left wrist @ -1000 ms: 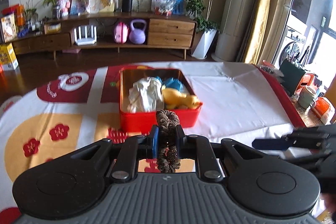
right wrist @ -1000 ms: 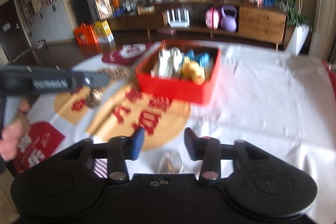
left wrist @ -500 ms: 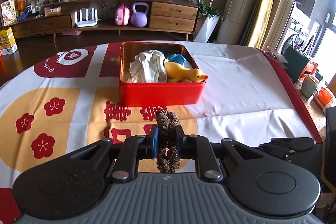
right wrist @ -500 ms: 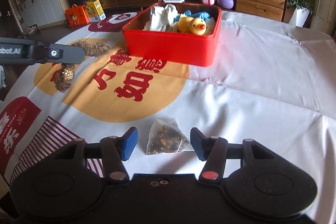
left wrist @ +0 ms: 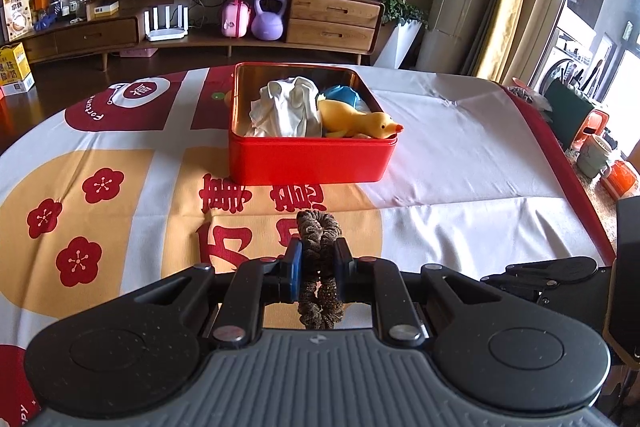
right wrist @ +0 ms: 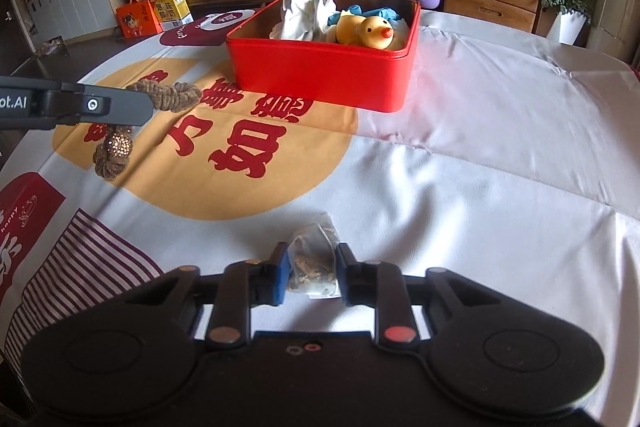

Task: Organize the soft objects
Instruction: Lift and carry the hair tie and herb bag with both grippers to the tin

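Left claw tight around brown scrunchie, above tablecloth.

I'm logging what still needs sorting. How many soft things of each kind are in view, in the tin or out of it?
White cloth: 1
Yellow duck: 1
Blue item: 1
Brown scrunchie: 1
Mesh sachet: 1
Total: 5
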{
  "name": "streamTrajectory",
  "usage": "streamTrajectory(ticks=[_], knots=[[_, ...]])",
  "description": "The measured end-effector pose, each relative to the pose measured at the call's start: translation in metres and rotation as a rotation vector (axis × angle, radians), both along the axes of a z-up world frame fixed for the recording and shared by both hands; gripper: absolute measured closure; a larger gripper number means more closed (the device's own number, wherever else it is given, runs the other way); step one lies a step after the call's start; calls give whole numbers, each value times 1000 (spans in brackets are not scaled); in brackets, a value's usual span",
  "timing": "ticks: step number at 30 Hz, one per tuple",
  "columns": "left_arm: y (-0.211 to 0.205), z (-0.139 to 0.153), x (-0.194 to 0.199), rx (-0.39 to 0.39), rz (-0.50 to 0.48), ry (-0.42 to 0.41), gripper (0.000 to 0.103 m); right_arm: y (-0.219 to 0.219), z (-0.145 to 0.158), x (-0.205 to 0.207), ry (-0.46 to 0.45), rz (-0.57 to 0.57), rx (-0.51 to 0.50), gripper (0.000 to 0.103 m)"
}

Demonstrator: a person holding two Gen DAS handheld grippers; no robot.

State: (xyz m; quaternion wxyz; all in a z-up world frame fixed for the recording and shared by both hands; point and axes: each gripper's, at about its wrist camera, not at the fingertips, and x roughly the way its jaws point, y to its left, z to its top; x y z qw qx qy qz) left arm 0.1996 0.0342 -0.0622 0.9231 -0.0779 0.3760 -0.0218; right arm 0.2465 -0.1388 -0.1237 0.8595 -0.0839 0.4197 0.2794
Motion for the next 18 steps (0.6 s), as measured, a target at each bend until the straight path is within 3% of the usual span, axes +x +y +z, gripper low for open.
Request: streamTrajectory(ticks=[7, 18], knots=[[0, 0, -4, 2, 5, 2, 87, -2, 6, -6, -20, -1, 6, 103], [-2, 12, -17, -4, 6, -23, 87, -17, 49, -25, -53, -22, 116, 103]])
